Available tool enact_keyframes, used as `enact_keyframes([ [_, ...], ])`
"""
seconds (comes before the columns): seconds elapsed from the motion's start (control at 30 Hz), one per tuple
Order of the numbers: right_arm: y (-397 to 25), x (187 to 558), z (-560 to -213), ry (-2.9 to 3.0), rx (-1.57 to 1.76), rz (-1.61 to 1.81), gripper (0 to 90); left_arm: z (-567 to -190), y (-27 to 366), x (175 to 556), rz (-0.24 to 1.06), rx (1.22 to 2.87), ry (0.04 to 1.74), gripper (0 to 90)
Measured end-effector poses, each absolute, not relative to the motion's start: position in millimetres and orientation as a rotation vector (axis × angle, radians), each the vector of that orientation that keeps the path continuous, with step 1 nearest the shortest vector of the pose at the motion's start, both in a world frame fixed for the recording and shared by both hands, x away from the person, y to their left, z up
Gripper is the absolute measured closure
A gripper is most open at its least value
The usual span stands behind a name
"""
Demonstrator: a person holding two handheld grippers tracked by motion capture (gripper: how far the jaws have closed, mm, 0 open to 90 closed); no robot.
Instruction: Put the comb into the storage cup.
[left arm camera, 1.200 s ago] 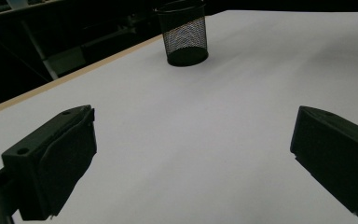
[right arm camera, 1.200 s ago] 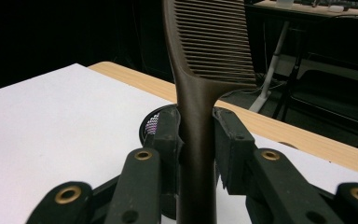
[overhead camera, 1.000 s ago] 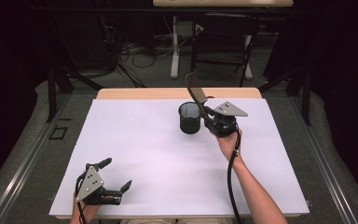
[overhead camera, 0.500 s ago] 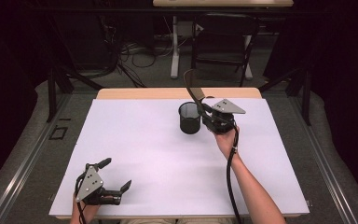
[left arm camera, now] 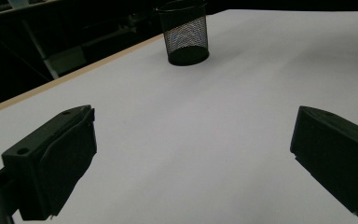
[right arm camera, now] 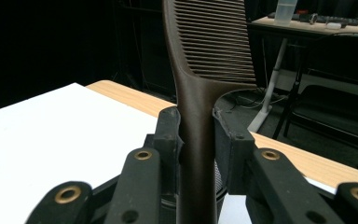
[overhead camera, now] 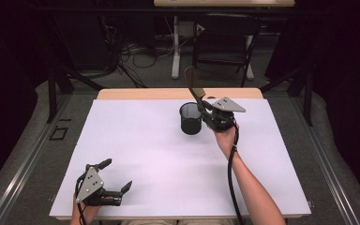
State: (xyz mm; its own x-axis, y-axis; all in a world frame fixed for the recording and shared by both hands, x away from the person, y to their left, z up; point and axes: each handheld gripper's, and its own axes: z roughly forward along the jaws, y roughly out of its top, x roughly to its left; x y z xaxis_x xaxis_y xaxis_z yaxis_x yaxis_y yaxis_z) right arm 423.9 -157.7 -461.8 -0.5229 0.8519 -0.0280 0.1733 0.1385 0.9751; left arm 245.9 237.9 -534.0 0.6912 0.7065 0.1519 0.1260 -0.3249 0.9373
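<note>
A dark brown comb (right arm camera: 205, 56) stands upright, its handle clamped between the jaws of my right gripper (right arm camera: 196, 135). From above, the right gripper (overhead camera: 207, 108) holds the comb (overhead camera: 193, 84) just right of a black mesh cup (overhead camera: 191, 118) at the back of the white table; part of the cup's rim (right arm camera: 219, 179) peeks out behind the jaws. My left gripper (overhead camera: 117, 177) rests at the front left corner, jaws wide apart with nothing between them. Its own view has the mesh cup (left arm camera: 183, 32) far ahead.
The white table top (overhead camera: 159, 154) has a bare wooden strip (overhead camera: 178, 93) along its far edge. Beyond it stand dark table legs, cables and a chair (overhead camera: 225, 51). Another desk with small items (right arm camera: 326, 21) stands in the background.
The right gripper with the comb has drifted slightly left, closer to the mesh cup. The left gripper has stayed put.
</note>
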Motion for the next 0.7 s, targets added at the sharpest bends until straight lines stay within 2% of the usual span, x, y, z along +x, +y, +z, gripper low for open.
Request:
enact_keyframes([
  [0.7,-150.3,433.5,-459.4,1.787,0.968,1.455,72.5,-534.1,237.6,246.1,0.683,1.834,0.657,0.4],
])
